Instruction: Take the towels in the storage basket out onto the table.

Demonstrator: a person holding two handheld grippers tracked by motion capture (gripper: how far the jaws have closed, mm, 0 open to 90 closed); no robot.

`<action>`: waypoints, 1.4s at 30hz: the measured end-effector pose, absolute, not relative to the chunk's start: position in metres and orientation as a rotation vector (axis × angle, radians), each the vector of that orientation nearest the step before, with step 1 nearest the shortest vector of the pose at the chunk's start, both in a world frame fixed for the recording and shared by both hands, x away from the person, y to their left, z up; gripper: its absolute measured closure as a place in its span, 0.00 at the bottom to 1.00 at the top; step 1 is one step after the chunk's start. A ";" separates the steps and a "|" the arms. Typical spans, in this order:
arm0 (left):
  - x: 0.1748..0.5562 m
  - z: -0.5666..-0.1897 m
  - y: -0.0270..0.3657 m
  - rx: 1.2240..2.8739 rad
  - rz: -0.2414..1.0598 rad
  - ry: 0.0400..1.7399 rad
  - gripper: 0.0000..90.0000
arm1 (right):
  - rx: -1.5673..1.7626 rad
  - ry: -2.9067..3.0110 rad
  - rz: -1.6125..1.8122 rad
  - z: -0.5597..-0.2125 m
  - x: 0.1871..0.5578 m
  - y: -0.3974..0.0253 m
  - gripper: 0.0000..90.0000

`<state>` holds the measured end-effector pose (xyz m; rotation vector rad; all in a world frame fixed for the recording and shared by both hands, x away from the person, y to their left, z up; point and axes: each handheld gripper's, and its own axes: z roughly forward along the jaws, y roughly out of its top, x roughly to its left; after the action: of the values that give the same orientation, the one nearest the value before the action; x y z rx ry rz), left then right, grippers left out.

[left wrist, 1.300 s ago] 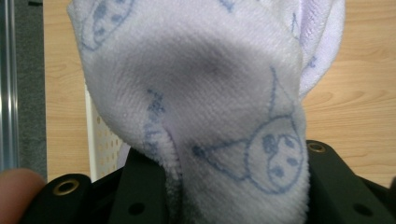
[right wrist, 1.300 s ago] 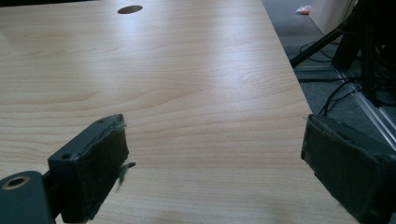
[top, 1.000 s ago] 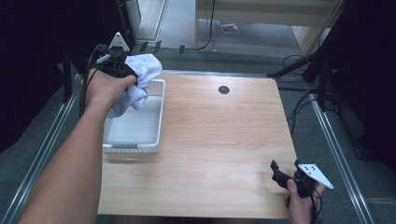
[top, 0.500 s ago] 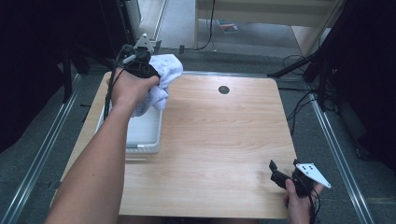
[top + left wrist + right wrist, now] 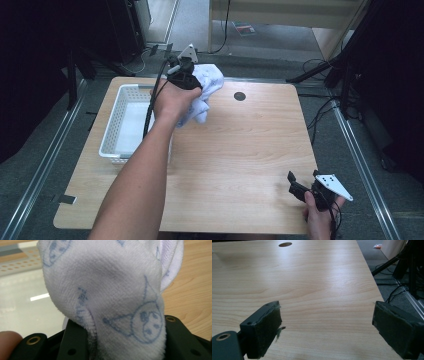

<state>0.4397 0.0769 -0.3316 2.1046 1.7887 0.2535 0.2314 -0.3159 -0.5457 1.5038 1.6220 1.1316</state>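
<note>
Two grippers show in the high view. The left gripper (image 5: 186, 75) hangs above the far edge of the worktop (image 5: 240, 150), just to the right of the white perforated basket (image 5: 113, 131), with a white printed towel (image 5: 204, 92) bunched in its jaws and drooping toward the wood. The right gripper (image 5: 305, 189) rests low near the near right corner, well apart from the cloth.

From the left gripper view, the jaws are clamped on a thick fold of the towel (image 5: 110, 297), which bulges up between them; the basket's pale floor (image 5: 27, 302) lies on the left and bare wood on the right. The hold looks secure, so the sound way on is probably to lower the cloth onto open wood before letting go, clear of the basket rim.

From the right gripper view, the jaws stand wide with nothing between them, over bare worktop (image 5: 317, 290). That gripper seems ready to pinch a free corner once the towel lies down.
</note>
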 end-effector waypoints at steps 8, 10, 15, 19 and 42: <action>0.444 -0.347 0.049 2.154 0.234 1.752 0.66 | 1.492 1.626 1.129 -0.546 0.231 -0.315 0.11; 0.444 -0.351 0.044 2.156 0.225 1.746 0.66 | 1.492 1.627 1.129 -0.546 0.231 -0.315 0.11; 0.446 -0.365 0.036 2.157 0.196 1.745 0.66 | 1.488 1.631 1.125 -0.546 0.231 -0.315 0.11; 0.447 -0.379 0.030 2.163 0.179 1.745 0.66 | 1.485 1.634 1.122 -0.546 0.231 -0.315 0.11; 0.443 -0.454 0.015 2.137 0.020 1.810 0.59 | 1.476 1.637 1.124 -0.546 0.232 -0.314 0.11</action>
<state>0.4432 0.0149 -0.4544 2.1372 1.8102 0.0195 0.2318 -0.3143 -0.5457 1.4762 1.6369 1.1240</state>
